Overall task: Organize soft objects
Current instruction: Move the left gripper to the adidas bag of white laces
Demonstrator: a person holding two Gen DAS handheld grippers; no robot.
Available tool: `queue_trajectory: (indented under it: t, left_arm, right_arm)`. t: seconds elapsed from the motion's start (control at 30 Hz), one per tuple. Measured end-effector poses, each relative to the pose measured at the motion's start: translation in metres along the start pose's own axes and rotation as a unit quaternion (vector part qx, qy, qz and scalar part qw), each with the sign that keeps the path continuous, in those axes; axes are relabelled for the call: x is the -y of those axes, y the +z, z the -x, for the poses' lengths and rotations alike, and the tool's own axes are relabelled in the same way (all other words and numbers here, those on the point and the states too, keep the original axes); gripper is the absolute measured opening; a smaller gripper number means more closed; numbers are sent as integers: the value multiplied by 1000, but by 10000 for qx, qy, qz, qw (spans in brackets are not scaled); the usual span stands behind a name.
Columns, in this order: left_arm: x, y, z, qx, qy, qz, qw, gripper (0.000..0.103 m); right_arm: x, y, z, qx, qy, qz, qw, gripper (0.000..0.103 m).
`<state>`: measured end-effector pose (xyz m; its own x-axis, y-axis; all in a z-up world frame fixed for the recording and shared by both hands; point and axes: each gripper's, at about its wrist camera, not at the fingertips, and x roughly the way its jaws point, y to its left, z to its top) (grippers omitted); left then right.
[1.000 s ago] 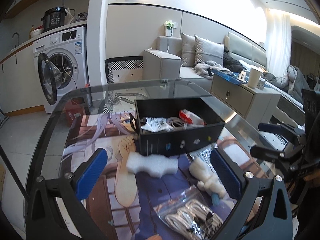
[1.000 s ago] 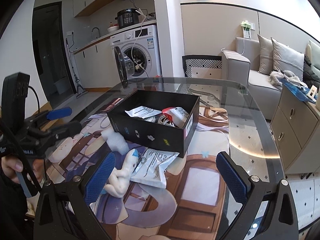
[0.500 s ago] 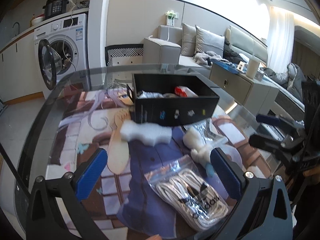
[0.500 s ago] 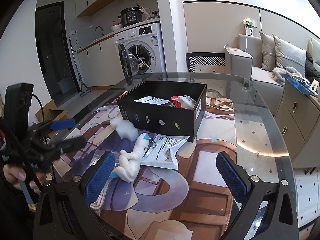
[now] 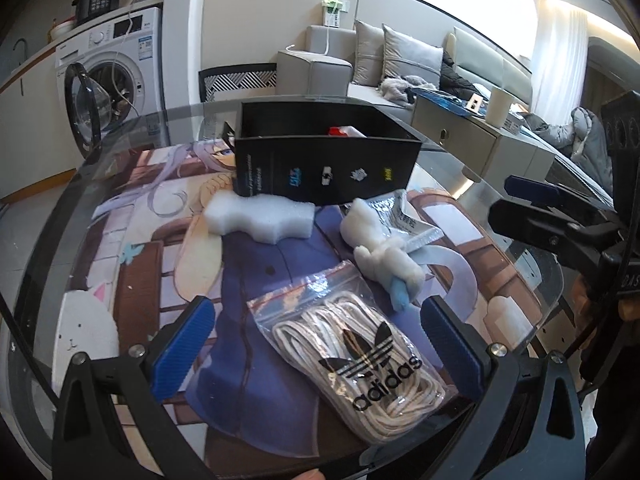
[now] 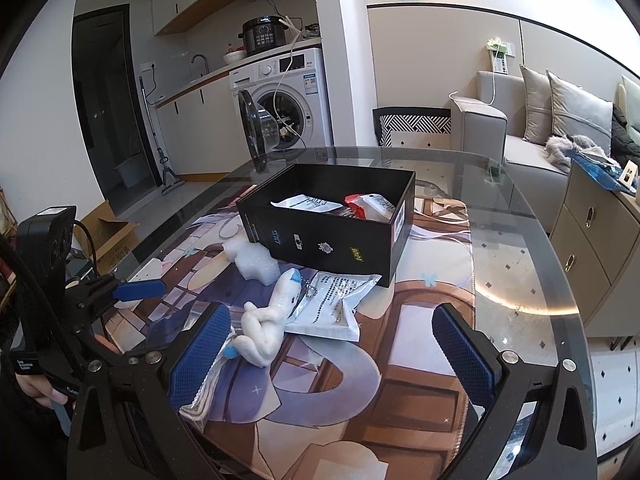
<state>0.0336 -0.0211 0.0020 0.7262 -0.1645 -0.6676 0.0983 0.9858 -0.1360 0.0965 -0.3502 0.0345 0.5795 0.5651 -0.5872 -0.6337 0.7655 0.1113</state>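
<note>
A clear zip bag of white laces lies on the printed mat, between the wide-apart blue pads of my open left gripper. Beyond it lie a white plush toy, a white foam piece and a silvery printed pouch. An open black box holds packets behind them. My right gripper hangs open above the mat, with the plush just ahead of its left pad. Each gripper shows in the other's view: the right gripper, the left gripper.
The glass table has a curved rim close on the right. A washing machine with its door open stands behind the table. A sofa and a low cabinet stand at the right. A hand holds the left gripper.
My left gripper has come down and drawn back, so the bag of laces now lies between its pads. The right gripper has drawn back a little and stayed open.
</note>
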Motion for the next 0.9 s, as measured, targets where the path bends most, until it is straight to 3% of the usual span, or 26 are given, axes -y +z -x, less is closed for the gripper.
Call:
queue_trajectory:
  t: [0.5, 0.9]
  left_arm:
    - [15, -12, -16, -368, -144, -184, 9991, 103]
    - [-14, -17, -14, -456, 177, 42, 9988, 103]
  right_arm:
    - [-3, -2, -5, -52, 23, 15, 10000, 102]
    - [-4, -4, -9, -105, 47, 30, 9999, 102]
